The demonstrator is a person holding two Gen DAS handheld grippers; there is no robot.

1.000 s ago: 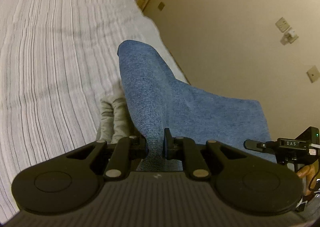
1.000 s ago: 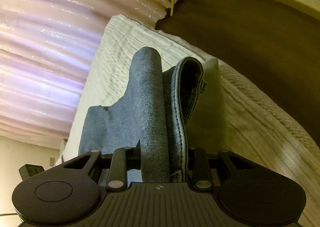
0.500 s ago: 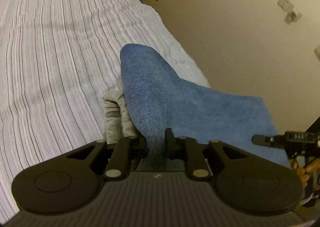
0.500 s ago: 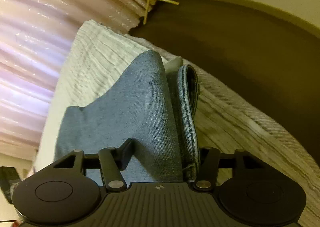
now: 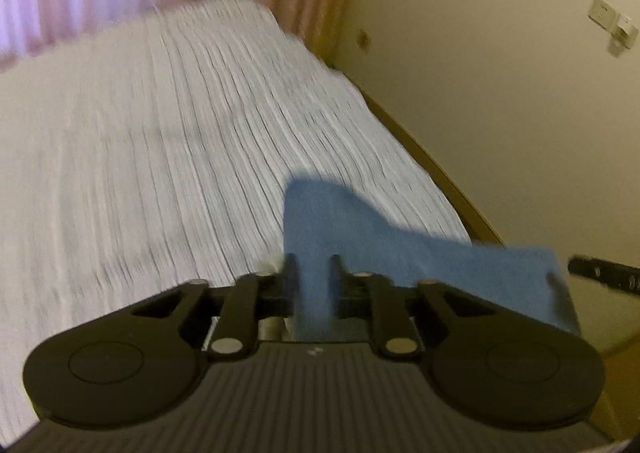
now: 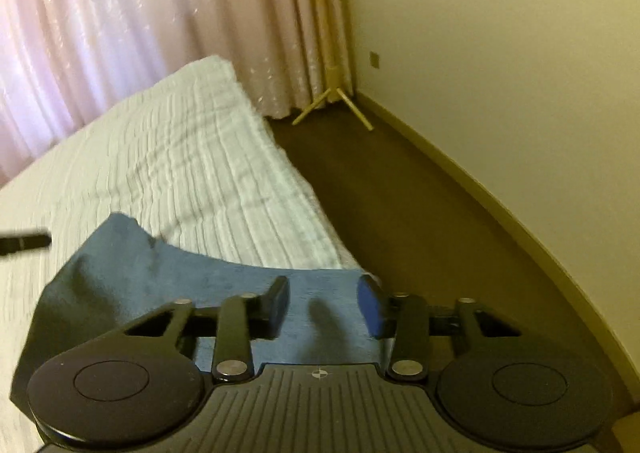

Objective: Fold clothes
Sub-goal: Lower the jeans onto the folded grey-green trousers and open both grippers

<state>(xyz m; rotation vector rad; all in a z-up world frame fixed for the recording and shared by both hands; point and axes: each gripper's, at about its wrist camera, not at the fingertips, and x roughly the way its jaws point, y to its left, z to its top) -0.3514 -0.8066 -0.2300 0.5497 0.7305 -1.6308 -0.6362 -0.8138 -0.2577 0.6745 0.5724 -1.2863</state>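
A blue denim garment (image 5: 400, 253) hangs stretched between my two grippers above the striped bed (image 5: 160, 133). My left gripper (image 5: 313, 265) is closing its jaws on a narrow fold of it, and the pads press on the cloth. In the right wrist view the same denim (image 6: 160, 273) spreads to the left over the bed (image 6: 180, 153). My right gripper (image 6: 324, 293) has its jaws fairly wide and closing, with a broad bunch of denim filling the gap between them. The picture is blurred by motion.
Pink curtains (image 6: 140, 33) hang behind the bed. A wooden stand's legs (image 6: 336, 105) rest on the brown floor (image 6: 400, 193) beside a cream wall. Wall sockets (image 5: 612, 21) sit high on the right. Part of the other gripper (image 5: 600, 273) shows at the right edge.
Both grippers have risen and rolled, so the views now face the curtains. The denim has gone from a rolled hump to a flatter sheet. The right jaws widened, then narrowed again.
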